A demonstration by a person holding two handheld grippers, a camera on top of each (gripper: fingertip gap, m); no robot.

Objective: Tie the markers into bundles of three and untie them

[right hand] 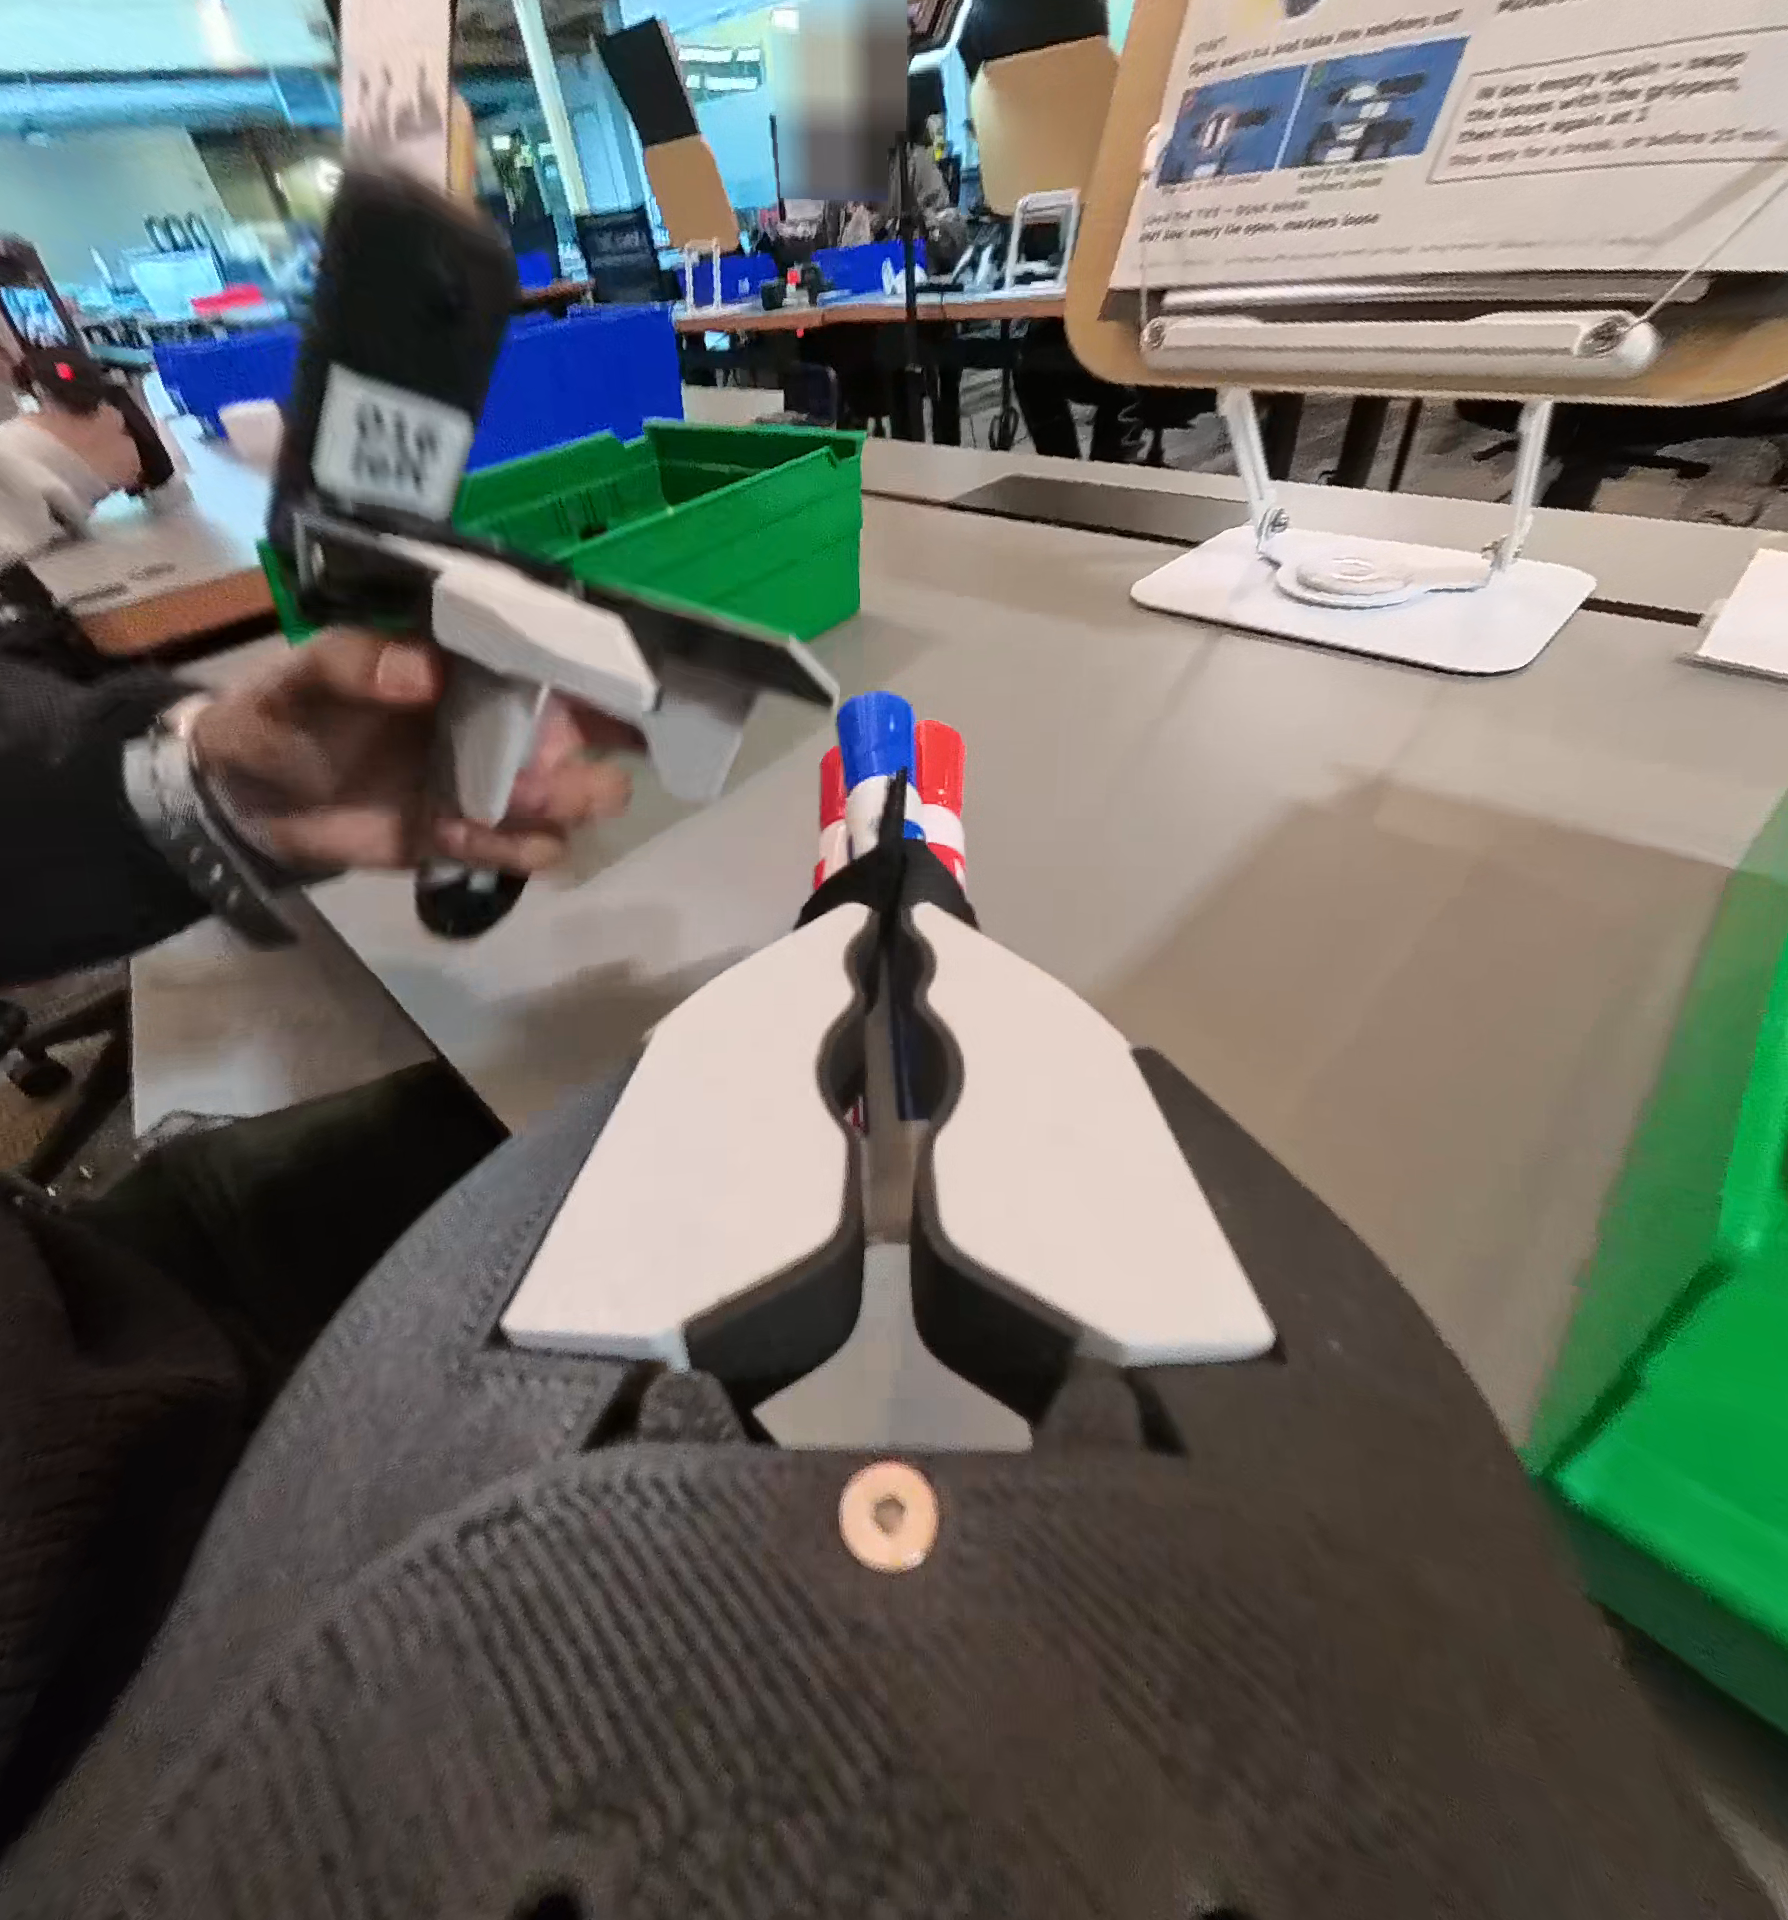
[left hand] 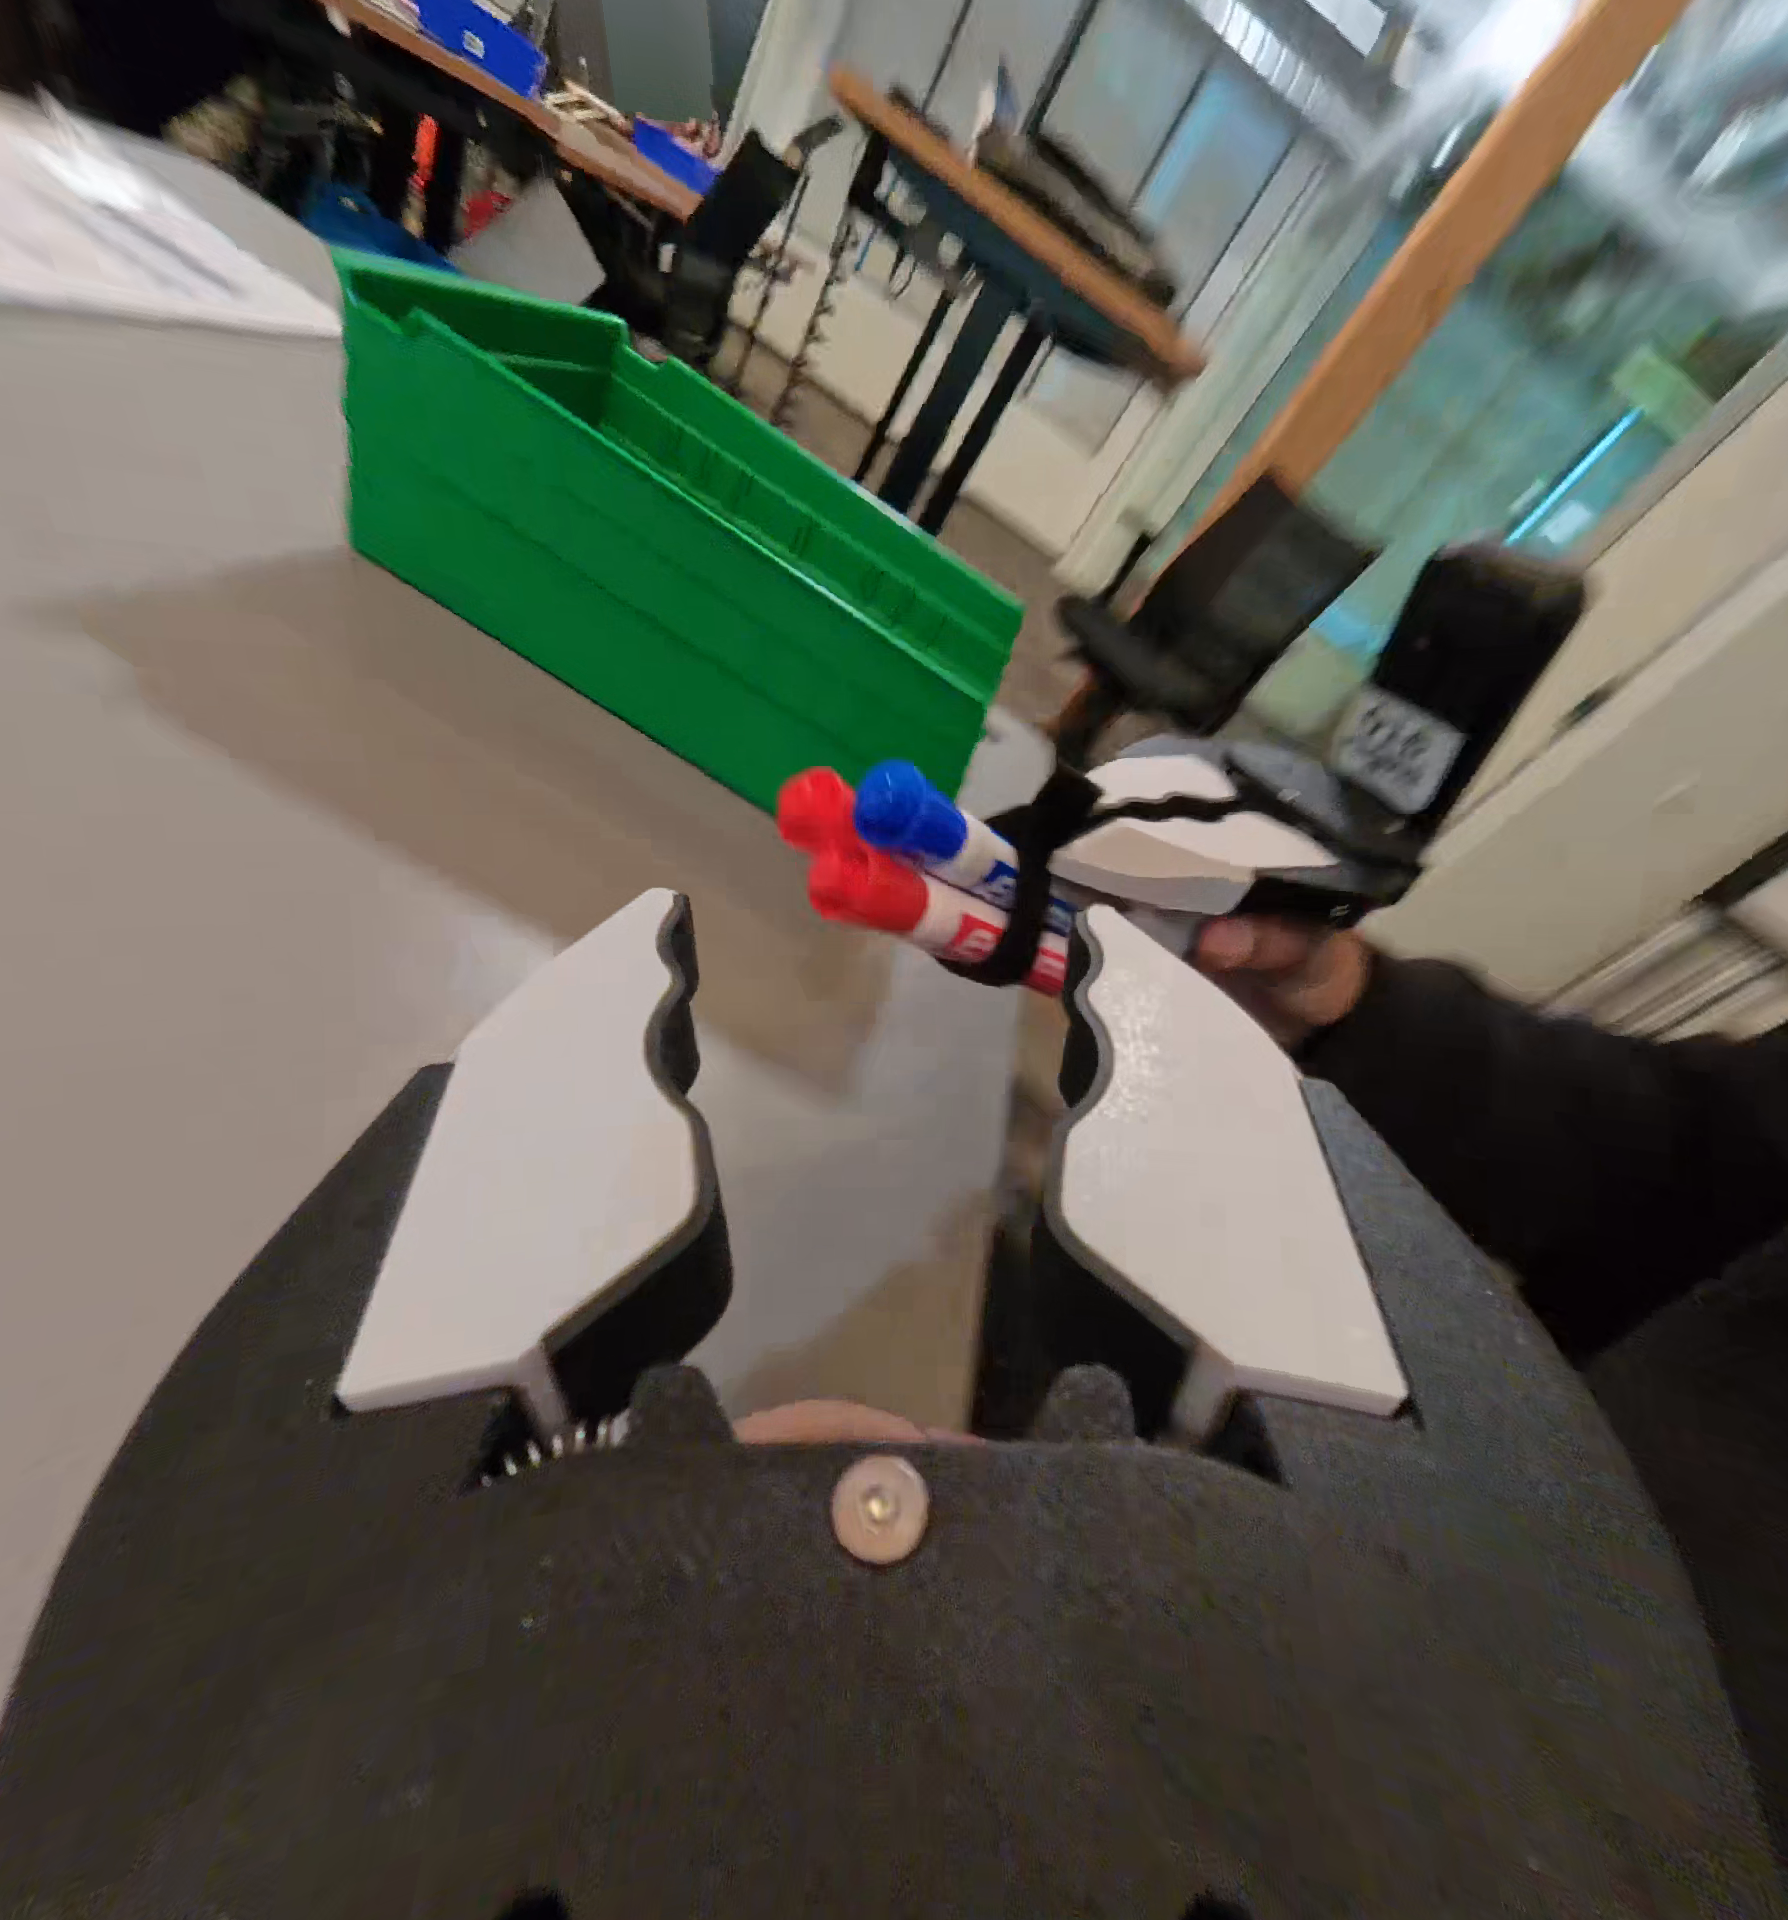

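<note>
Right gripper (right hand: pixel 895 935): clamped on the black strap (left hand: pixel 1015 904) binding a bundle of markers (left hand: pixel 905 868) (red and blue caps), held in the air above the bench (right hand: pixel 1285 831). Left gripper (left hand: pixel 879 935): jaws wide, empty, just beside the bundle. Green bin (left hand: pixel 641 540): on the bench beyond, toward its far edge.

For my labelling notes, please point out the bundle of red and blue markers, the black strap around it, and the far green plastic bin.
bundle of red and blue markers (left hand: pixel 874 847), left wrist view, caps.
black strap (left hand: pixel 1015 925), left wrist view, loop.
green plastic bin (right hand: pixel 724 530), right wrist view, side wall.
</note>
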